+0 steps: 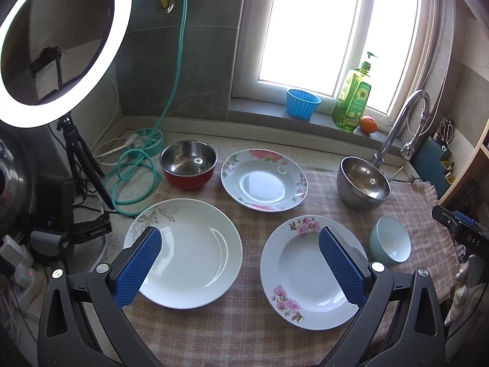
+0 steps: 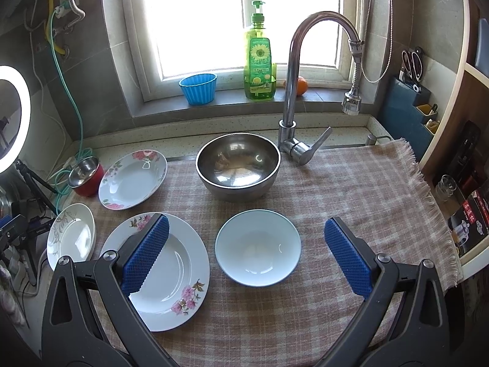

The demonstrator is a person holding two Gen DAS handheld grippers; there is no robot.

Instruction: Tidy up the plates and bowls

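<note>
Three plates lie on a checked cloth point(image 1: 244, 330): a white plate with a brown leaf print point(image 1: 189, 253) at near left, a pink-flower plate point(image 1: 305, 278) at near right, another flowered plate point(image 1: 264, 180) behind. A red-sided steel bowl point(image 1: 188, 165) stands at the back left, a large steel bowl point(image 1: 363, 183) at the back right, a pale blue bowl point(image 1: 389, 241) at the right. My left gripper point(image 1: 240, 244) is open and empty above the two near plates. My right gripper point(image 2: 246, 232) is open and empty above the pale blue bowl point(image 2: 258, 247), with the pink-flower plate point(image 2: 171, 278) to its left.
A tap point(image 2: 305, 70) rises behind the large steel bowl point(image 2: 238, 165). A blue cup point(image 2: 198, 88), soap bottle point(image 2: 259, 61) and orange point(image 2: 301, 85) stand on the window sill. A ring light point(image 1: 61, 46), tripod and green hose point(image 1: 131, 180) stand at the left. A knife block point(image 2: 409, 104) is at the right.
</note>
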